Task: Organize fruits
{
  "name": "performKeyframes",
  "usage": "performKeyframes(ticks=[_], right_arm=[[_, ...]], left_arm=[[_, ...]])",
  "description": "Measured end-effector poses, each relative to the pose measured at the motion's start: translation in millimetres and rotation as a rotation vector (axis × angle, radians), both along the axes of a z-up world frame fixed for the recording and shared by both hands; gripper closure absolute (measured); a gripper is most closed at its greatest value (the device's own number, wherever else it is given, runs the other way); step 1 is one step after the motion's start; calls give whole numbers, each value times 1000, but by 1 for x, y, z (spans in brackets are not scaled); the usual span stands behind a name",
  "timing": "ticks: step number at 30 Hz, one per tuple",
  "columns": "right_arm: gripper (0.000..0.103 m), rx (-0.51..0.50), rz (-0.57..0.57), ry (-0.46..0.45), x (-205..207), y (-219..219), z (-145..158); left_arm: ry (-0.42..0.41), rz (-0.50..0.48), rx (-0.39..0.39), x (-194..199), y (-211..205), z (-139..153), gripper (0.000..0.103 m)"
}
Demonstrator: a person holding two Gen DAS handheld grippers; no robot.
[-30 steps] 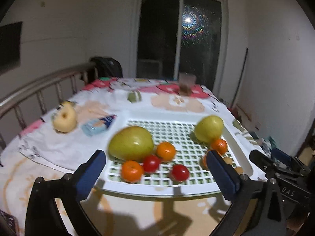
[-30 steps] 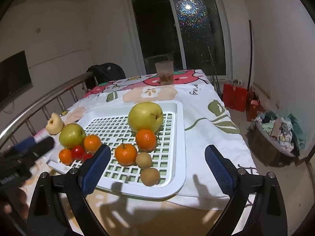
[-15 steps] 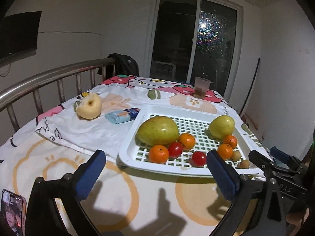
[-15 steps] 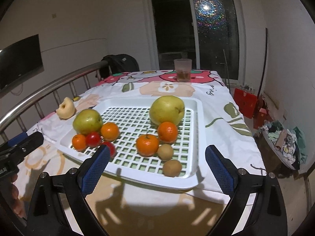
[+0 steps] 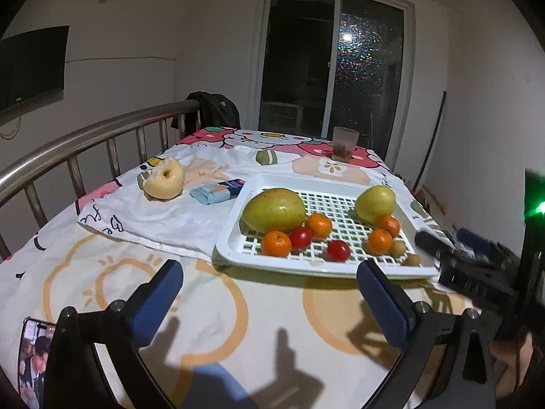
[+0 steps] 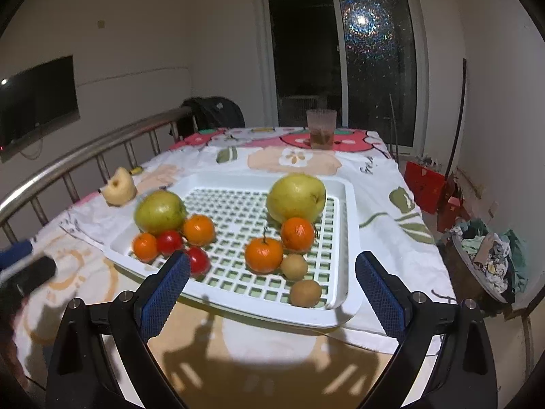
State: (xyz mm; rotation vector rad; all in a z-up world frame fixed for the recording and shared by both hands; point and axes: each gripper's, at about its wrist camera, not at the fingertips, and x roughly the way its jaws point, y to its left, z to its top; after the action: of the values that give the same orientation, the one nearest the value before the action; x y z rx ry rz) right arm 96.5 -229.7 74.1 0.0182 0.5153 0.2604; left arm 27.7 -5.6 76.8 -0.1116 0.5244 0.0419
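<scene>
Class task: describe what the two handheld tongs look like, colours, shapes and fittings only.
Left tongs and right tongs match: black angular frames, two straight fingers padded in textured blue, and round silver bolts at the joints. No cables, markings or sleeves are clearly visible.

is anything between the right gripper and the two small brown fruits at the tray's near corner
Only the tray's low near rim. The right gripper is open and holds nothing, and the two brown fruits sit just behind that rim.

Both wrist views toward tray [image 5: 235,238]
</scene>
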Motion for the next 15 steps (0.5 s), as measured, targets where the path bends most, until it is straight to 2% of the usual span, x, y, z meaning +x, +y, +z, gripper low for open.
performKeyframes(ticks=[3,7,15], right_arm=[[0,23,24,-23,-12,-1,19],[0,24,36,-31,-33,-3,39],[0,6,58,-10,-76,-13,45]], left_arm=[[-2,-3,9,-10,0,4,0],[-17,5,5,-22,2,11,0],[-14,-26,-38,-37,-1,13,0]])
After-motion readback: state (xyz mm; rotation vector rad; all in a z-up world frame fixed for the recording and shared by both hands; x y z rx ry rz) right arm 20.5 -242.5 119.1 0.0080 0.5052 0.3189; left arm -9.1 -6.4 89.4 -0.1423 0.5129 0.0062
